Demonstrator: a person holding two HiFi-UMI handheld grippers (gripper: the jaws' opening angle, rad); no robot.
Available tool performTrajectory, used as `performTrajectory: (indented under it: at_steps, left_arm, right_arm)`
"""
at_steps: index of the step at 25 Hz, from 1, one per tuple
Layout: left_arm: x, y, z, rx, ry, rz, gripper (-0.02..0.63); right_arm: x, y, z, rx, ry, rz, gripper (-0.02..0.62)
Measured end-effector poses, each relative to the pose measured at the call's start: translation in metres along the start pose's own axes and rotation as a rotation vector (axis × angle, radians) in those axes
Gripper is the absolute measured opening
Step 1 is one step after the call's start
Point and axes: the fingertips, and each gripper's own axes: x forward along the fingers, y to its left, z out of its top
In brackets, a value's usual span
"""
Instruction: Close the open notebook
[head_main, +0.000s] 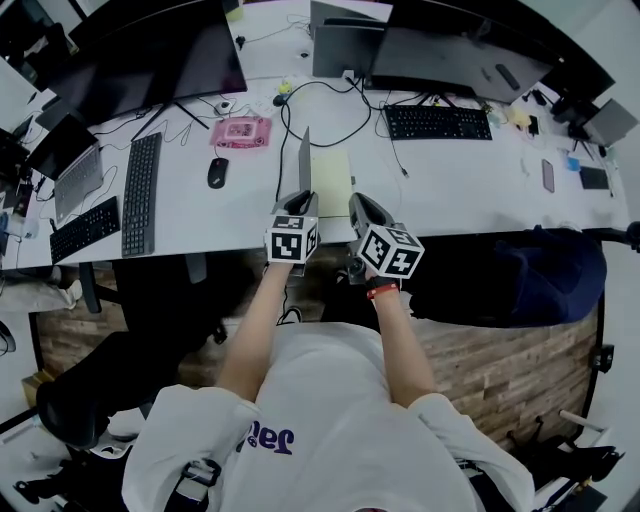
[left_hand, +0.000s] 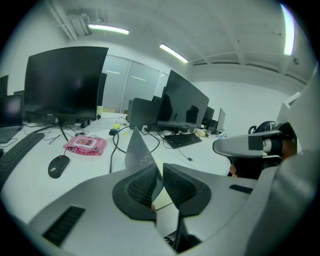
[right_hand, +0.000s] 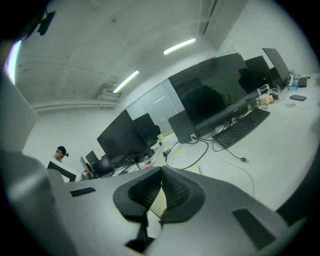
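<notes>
The notebook lies open on the white desk (head_main: 450, 190), its pale yellow page (head_main: 331, 170) flat. Its grey cover (head_main: 305, 158) stands nearly upright on the left side. In the left gripper view that cover (left_hand: 138, 150) rises from between the jaws, and my left gripper (left_hand: 162, 169) is shut on its near edge. In the head view the left gripper (head_main: 304, 200) sits at the cover's near end. My right gripper (head_main: 358, 202) hovers just right of the page, near the desk's front edge. Seen from its own camera, the right gripper (right_hand: 161, 171) is shut with nothing between its pads, and the page (right_hand: 191, 169) shows beyond.
A black mouse (head_main: 217, 172) and a pink packet (head_main: 240, 131) lie left of the notebook. A black cable (head_main: 330, 112) loops behind it. Keyboards (head_main: 141, 193) (head_main: 437, 122) and monitors (head_main: 150, 55) line the desk. A dark chair (head_main: 548, 275) stands at the right.
</notes>
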Motion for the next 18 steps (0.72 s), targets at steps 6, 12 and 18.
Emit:
performTrajectory:
  at_steps: [6, 12, 18]
  left_arm:
    - [0.007, -0.009, 0.0, 0.001, 0.009, -0.012, 0.057]
    - [0.016, -0.019, -0.002, 0.015, 0.015, -0.02, 0.06]
    - [0.024, -0.028, -0.005, 0.025, 0.03, -0.038, 0.064]
  right_arm:
    - [-0.006, -0.012, 0.004, 0.014, -0.008, -0.023, 0.015]
    - [-0.013, -0.024, 0.003, 0.029, -0.017, -0.046, 0.015]
    - [-0.02, -0.035, 0.007, 0.043, -0.031, -0.07, 0.015]
